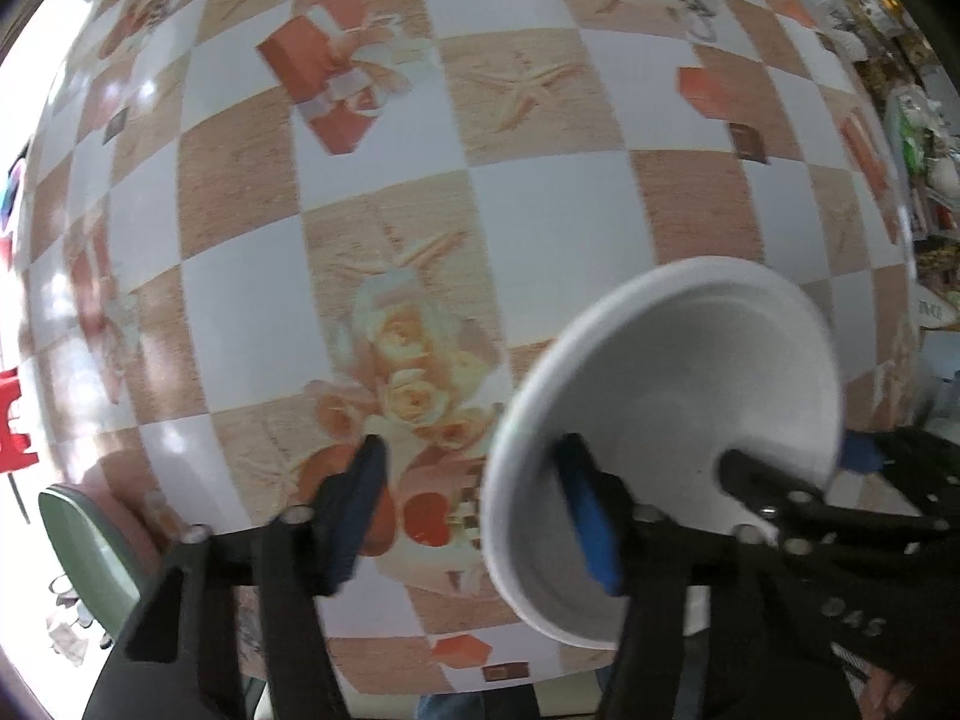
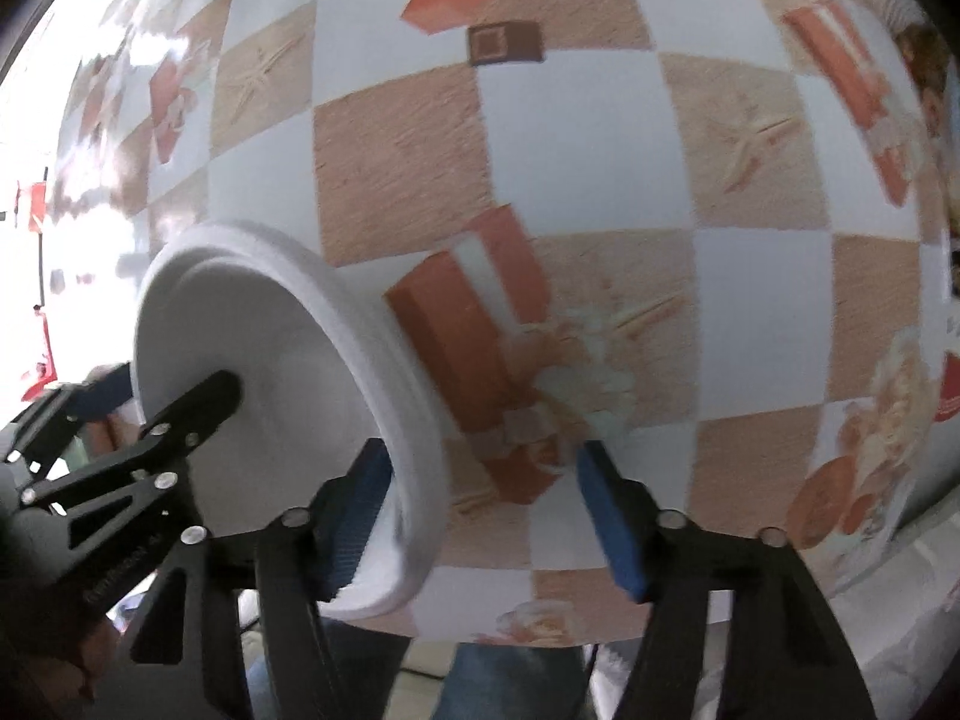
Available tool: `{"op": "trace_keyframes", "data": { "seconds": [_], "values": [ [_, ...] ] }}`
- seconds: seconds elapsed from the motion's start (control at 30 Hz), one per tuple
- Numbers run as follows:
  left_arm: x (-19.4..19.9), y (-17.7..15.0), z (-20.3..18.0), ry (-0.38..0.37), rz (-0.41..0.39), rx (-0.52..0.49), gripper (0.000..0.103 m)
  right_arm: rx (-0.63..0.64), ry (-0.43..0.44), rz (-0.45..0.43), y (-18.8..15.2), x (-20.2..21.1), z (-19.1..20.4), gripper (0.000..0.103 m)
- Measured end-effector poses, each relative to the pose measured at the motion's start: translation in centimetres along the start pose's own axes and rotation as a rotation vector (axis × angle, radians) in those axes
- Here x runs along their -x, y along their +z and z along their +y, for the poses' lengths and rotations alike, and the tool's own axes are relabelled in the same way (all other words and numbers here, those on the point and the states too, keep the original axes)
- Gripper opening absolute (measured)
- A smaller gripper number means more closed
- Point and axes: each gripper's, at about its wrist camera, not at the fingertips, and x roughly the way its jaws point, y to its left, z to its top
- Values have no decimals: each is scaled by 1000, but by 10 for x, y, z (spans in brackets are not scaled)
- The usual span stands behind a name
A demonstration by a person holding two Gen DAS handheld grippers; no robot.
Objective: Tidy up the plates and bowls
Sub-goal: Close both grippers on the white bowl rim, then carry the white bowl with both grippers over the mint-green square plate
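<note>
A white foam bowl lies tilted on the checked tablecloth, near the table's front edge. My left gripper straddles the bowl's left rim: one blue pad is inside the bowl, the other stands well clear outside, so it is open. In the right wrist view the same bowl is at the left. My right gripper straddles its near rim, left pad against the inner wall, right pad apart from it, open. Each view also shows the other gripper over the opposite rim: the right gripper, the left gripper.
The tablecloth carries printed roses, starfish and gift boxes. A green chair stands below the table's left corner. Cluttered shelves line the far right. A person's trouser leg shows below the front edge.
</note>
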Motion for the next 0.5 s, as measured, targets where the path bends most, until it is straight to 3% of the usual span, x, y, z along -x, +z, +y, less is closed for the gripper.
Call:
{"op": "trace_keyframes", "data": {
  "seconds": [0.1,0.2,0.5],
  "values": [
    [1,-1,-9,-24,-5,-25,37,19,30,-1,-1,-2,10,36],
    [-1,-5,-17,-25,6,-49,29,44,36,11,-1,-6,25,29],
    [-13,-37,18,-16,19,17,30,147,-3,58,-17,-32,83,29]
  ]
}}
